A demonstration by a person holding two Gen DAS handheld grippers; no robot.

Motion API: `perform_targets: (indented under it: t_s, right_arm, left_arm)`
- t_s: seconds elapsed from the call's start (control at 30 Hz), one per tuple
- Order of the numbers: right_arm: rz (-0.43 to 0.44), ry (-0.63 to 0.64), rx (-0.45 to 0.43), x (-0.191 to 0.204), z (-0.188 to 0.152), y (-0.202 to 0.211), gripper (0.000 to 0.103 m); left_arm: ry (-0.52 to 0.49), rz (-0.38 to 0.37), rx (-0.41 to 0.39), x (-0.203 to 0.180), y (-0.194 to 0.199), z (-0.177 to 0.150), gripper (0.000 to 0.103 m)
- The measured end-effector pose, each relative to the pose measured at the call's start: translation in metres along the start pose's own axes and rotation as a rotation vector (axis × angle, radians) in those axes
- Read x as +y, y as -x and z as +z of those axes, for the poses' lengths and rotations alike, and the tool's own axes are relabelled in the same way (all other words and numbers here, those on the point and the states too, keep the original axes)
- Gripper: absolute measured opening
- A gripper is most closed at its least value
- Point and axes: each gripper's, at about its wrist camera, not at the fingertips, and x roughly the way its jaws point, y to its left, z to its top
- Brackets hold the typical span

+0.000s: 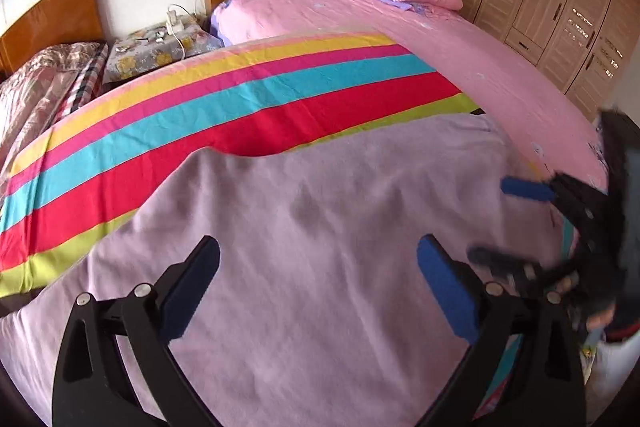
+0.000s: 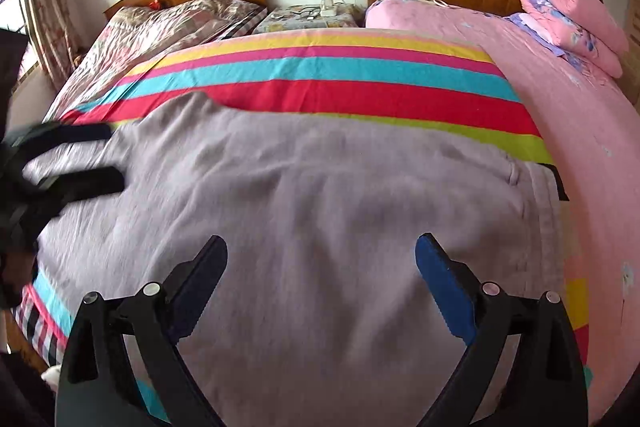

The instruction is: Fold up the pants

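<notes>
One pair of lilac-grey pants lies spread across the frame's middle on a striped sheet. Both tongs, left gripper and right gripper, hover above, jaws wide apart, empty.

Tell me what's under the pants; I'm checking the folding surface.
The pants lie on a striped sheet; its stripes show beyond their far edge. What lies under that sheet is covered.
</notes>
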Motion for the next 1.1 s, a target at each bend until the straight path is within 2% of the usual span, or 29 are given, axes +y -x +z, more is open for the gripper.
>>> perform_targets:
  t_s: [0.1,0.17,0.23,0.27,0.3,0.37,0.47,0.6,0.7,0.8,0.93,1.0,1.1]
  right_arm:
    - [0.036,0.002,-0.016,0.008,-0.015,0.014,0.092]
    - [0.055,-0.010,0.005,0.011,-0.027,0.014,0.092]
    - [0.065,0.008,0.045,0.017,-0.043,0.010,0.092]
    - [0.043,0.024,0.069,0.020,-0.053,0.007,0.092]
    - [0.027,0.037,0.079,0.021,-0.064,0.006,0.093]
    - [0.039,0.053,0.017,0.021,-0.083,0.018,0.093]
    - [0.082,0.037,-0.008,0.013,-0.096,0.029,0.093]
    - [0.054,0.059,-0.006,0.022,-0.100,0.031,0.094]
    - [0.020,0.059,0.013,0.028,-0.099,0.033,0.094]
    - [-0.014,0.036,0.021,0.033,-0.094,0.038,0.094]
    - [0.007,0.034,-0.038,0.046,-0.074,0.048,0.094]
    - [0.040,0.108,-0.051,0.071,-0.056,0.044,0.094]
    - [0.112,0.284,-0.053,0.125,-0.017,0.024,0.095]
  left_arm:
    - [-0.046,-0.033,-0.011,-0.022,-0.040,0.025,0.098]
    - [-0.056,-0.063,0.003,-0.038,-0.065,0.036,0.098]
    - [-0.088,-0.017,0.040,-0.050,-0.096,0.041,0.098]
    - [-0.101,0.008,0.060,-0.054,-0.109,0.041,0.102]
    - [-0.138,0.037,0.044,-0.059,-0.114,0.040,0.102]
    - [-0.149,0.037,0.052,-0.059,-0.118,0.045,0.102]
    - [-0.160,0.033,0.044,-0.059,-0.121,0.045,0.102]
    - [-0.152,0.031,0.034,-0.056,-0.119,0.043,0.102]
    - [-0.116,0.008,-0.009,-0.045,-0.097,0.038,0.101]
    - [-0.095,-0.013,-0.095,-0.016,-0.047,0.022,0.102]
    - [-0.007,0.018,-0.077,0.068,0.004,-0.018,0.102]
    - [0.071,0.089,-0.060,0.120,0.028,-0.044,0.102]
    - [0.154,0.169,-0.084,0.183,0.068,-0.085,0.102]
